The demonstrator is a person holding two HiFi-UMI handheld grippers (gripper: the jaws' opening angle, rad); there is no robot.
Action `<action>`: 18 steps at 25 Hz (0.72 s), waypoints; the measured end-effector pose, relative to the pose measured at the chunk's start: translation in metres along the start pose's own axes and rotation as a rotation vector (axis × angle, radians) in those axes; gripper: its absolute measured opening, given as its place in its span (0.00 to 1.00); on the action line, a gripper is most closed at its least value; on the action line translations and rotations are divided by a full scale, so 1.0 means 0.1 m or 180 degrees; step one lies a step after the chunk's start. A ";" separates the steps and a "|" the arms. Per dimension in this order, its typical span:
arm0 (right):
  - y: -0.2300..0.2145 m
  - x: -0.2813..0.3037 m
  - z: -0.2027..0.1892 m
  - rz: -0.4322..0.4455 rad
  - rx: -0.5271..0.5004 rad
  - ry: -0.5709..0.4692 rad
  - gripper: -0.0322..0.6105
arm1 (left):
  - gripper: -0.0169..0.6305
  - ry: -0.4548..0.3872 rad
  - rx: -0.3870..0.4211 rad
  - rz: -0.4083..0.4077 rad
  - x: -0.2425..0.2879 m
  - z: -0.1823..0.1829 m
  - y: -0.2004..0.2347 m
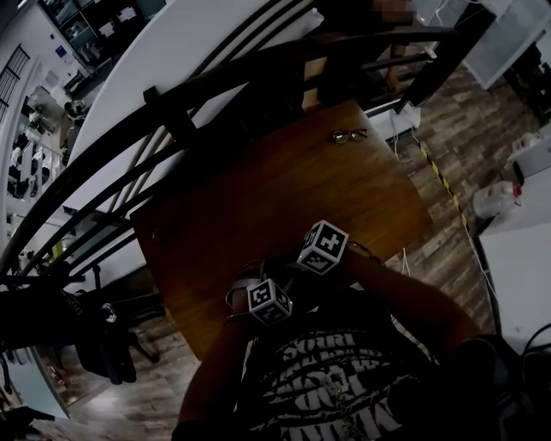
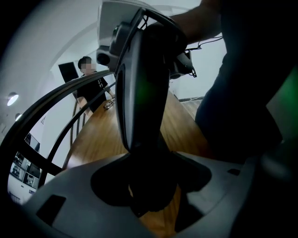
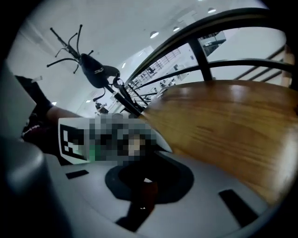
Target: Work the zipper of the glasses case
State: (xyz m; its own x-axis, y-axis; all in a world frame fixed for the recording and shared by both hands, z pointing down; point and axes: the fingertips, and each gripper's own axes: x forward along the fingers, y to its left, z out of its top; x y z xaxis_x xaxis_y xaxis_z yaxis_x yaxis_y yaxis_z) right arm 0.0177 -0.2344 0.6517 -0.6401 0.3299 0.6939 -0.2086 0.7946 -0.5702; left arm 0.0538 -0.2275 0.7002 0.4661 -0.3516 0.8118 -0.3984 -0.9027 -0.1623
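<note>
This looks like an open-plan office or lab workspace. A wooden desk (image 1: pixel 284 189) stands on plank flooring (image 1: pixel 465 129). Yellow-and-black hazard tape (image 1: pixel 439 177) runs along the floor right of the desk, with white furniture (image 1: pixel 516 258) beyond. A curved black railing (image 1: pixel 172 112) borders the desk's left, with shelving (image 1: pixel 95 26) far beyond. Recessed ceiling lights (image 3: pixel 153 34) show overhead.

A brown wooden table (image 1: pixel 284 189) is filling the middle of the head view. A pair of glasses (image 1: pixel 349 135) is lying directly on it near its far edge, in the upper middle of the frame. In the left gripper view the tabletop (image 2: pixel 93 139) is stretching away left of centre, with the glasses (image 2: pixel 108 105) showing small at its far end. The table is standing on a wood-plank floor (image 1: pixel 456 112), where a yellow-and-black striped line (image 1: pixel 443 183) is running down the right of the head view.
</note>
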 end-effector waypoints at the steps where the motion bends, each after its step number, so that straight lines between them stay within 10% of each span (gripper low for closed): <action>1: 0.02 -0.01 0.00 0.0002 -0.0060 0.0005 0.08 | 0.44 -0.0001 -0.0006 -0.0001 0.00 0.00 0.01; 18: -0.72 -0.48 -0.44 -0.0736 0.0474 -0.0547 0.05 | 0.44 -0.0490 -0.0577 -0.0103 0.08 0.13 -0.12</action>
State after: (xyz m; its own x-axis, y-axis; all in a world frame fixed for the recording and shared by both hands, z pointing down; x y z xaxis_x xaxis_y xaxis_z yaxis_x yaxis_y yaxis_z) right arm 0.0955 -0.2853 0.6788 -0.6759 0.0482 0.7354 -0.4609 0.7509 -0.4729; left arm 0.0725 -0.2232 0.7017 0.5904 -0.3693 0.7177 -0.5101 -0.8598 -0.0228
